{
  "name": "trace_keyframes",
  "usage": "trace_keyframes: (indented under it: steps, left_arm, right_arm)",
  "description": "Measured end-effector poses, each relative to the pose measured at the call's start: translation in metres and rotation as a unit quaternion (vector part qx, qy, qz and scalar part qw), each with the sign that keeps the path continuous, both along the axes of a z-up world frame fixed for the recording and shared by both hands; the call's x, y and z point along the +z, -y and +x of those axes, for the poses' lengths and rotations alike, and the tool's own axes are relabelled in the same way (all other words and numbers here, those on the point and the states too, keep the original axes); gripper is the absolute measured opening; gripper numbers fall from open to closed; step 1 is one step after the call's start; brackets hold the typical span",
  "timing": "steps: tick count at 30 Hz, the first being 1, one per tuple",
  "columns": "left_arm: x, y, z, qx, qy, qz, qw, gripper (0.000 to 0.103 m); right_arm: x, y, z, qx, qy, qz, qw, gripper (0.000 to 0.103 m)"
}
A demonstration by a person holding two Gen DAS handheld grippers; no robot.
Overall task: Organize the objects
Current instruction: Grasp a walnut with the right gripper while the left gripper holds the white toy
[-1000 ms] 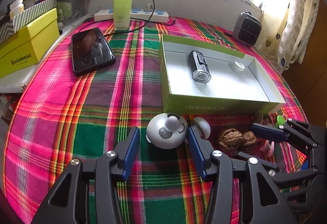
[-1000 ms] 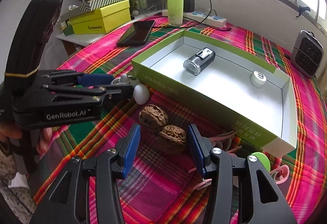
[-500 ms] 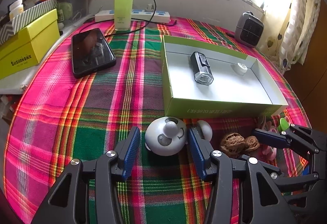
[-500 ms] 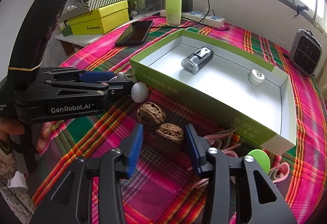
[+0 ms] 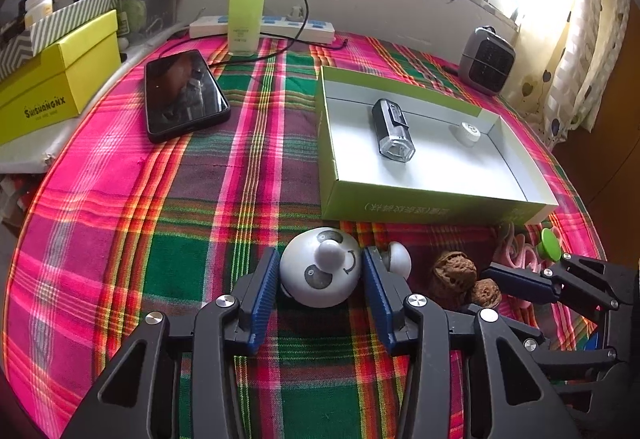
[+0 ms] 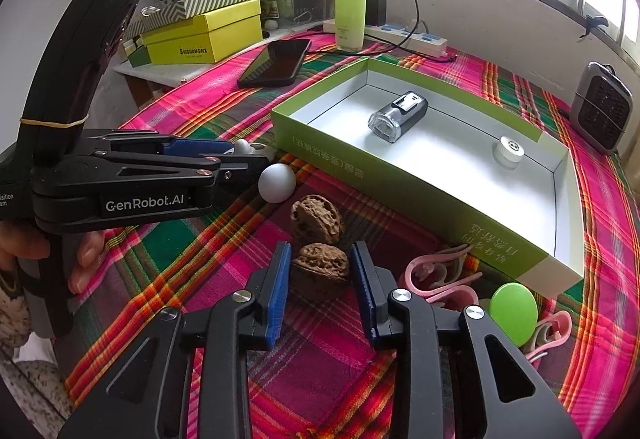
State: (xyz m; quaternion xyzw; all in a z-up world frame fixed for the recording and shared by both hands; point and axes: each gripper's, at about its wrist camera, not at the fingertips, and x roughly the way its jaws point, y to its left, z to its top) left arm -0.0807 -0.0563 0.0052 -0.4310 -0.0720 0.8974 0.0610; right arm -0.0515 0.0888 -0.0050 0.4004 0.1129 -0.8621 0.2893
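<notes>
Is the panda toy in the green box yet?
Not yet. The panda toy sits on the tablecloth outside the green box, between the left gripper's blue fingers.

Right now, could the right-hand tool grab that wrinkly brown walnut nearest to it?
Probably yes. The nearer brown walnut already sits between the right gripper's open jaws, with bare plaid tablecloth beneath. The second walnut just behind might get nudged.

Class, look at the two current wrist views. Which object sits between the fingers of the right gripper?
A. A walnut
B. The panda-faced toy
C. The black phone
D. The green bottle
A. In the right wrist view the right gripper has its blue pads on either side of a walnut, while the panda-faced toy sits between the fingers of the left gripper.
</notes>
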Motion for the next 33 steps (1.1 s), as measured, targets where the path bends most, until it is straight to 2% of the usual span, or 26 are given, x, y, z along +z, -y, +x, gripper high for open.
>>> trace_keyframes:
  steps: [33]
  left_arm:
    - [0.008,-0.017,0.057,-0.04,-0.018,0.006,0.999,0.041]
  right_arm:
    - [0.008,-0.028,0.028,-0.048,0.003,-0.05,0.998,0.032]
